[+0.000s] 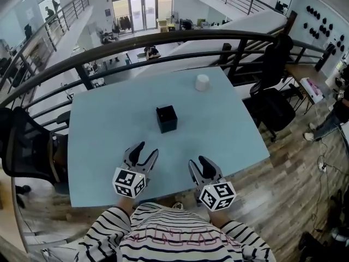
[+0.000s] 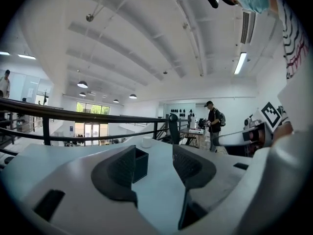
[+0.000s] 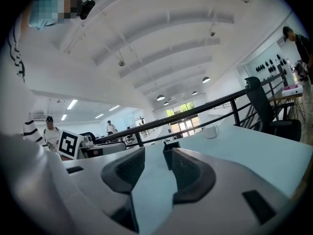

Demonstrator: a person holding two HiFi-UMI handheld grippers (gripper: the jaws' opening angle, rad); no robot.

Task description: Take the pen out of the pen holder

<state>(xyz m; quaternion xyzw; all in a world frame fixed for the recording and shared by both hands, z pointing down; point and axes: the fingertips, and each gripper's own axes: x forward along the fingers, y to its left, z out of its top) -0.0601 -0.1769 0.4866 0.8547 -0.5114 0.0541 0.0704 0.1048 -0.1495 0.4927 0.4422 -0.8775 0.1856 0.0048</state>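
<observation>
A small black square pen holder (image 1: pixel 166 119) stands near the middle of the light blue table (image 1: pixel 109 124). No pen shows in it from any view. My left gripper (image 1: pixel 146 150) rests low over the table's near edge, open and empty, pointing toward the holder. In the left gripper view the pen holder (image 2: pixel 140 163) shows just behind the left jaw of the left gripper (image 2: pixel 153 153). My right gripper (image 1: pixel 197 161) is beside it, also open and empty. Through the right gripper (image 3: pixel 158 153) the pen holder (image 3: pixel 168 156) is partly hidden by the right jaw.
A white cup (image 1: pixel 202 82) stands near the table's far edge, also seen as the cup (image 2: pixel 146 142) and the cup (image 3: pixel 211 131). A dark railing (image 1: pixel 163 40) curves behind the table. Black office chairs (image 1: pixel 275 105) stand at the right and at the left (image 1: pixel 24 146).
</observation>
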